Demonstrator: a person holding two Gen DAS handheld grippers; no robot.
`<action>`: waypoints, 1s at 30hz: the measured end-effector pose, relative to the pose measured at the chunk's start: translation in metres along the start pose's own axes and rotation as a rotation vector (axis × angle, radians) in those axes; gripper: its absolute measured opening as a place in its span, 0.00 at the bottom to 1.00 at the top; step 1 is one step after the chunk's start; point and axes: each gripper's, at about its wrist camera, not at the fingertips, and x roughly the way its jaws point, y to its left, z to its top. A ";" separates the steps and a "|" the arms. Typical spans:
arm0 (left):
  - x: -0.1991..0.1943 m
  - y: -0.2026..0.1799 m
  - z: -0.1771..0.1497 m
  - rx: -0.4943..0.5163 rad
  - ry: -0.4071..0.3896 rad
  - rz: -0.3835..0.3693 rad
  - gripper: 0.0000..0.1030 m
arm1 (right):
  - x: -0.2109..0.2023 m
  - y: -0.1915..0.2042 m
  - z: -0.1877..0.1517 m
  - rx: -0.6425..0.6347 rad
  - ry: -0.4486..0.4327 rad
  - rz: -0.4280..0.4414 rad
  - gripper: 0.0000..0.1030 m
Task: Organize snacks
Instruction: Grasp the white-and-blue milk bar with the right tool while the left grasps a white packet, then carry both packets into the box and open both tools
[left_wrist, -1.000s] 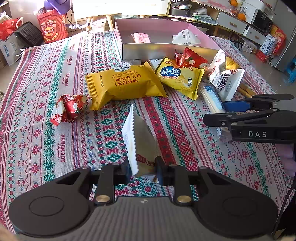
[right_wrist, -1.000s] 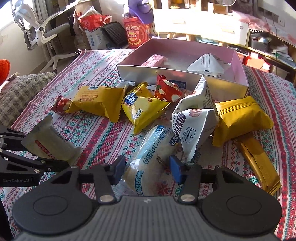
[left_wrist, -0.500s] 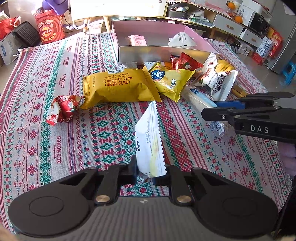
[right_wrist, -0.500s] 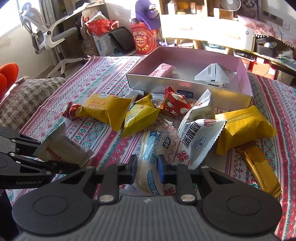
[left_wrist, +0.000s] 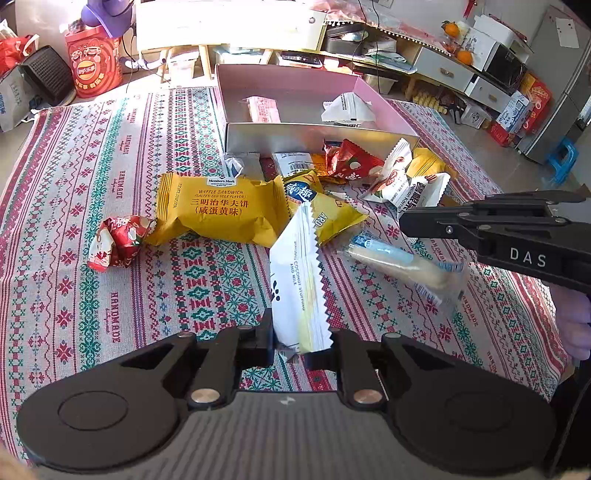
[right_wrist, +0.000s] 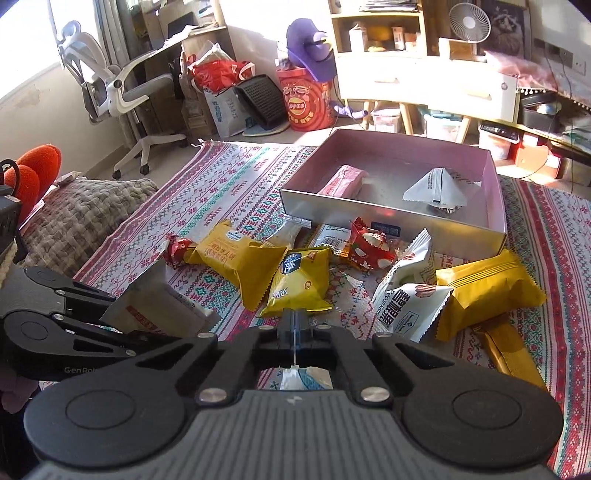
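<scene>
The left gripper (left_wrist: 300, 349) is clamped on a white packet (left_wrist: 297, 280) printed "COCONUT STUFFING AND MILK", standing upright above the patterned cloth (left_wrist: 74, 184) woven "HANDMADE". The right gripper (right_wrist: 295, 325), marked "DAS", pinches shut the sealed end of a clear-wrapped roll (left_wrist: 402, 264) lying level. A yellow "Member's Mark WAFFLE SANDWICH" pack (left_wrist: 221, 210) lies crosswise near the pink box (left_wrist: 384, 110).

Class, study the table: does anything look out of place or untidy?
Yes. Most snacks lie heaped on the cloth outside the box, which holds only two packets; a red one sits apart.
</scene>
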 end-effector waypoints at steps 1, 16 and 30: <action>-0.001 0.000 0.001 0.000 -0.003 -0.001 0.18 | 0.000 0.001 0.002 -0.011 0.006 0.001 0.00; 0.011 -0.005 -0.002 0.029 0.046 -0.009 0.18 | 0.034 0.008 -0.020 -0.084 0.213 -0.071 0.37; 0.009 -0.006 0.001 0.036 0.036 -0.011 0.18 | 0.023 0.011 -0.015 -0.113 0.222 -0.095 0.15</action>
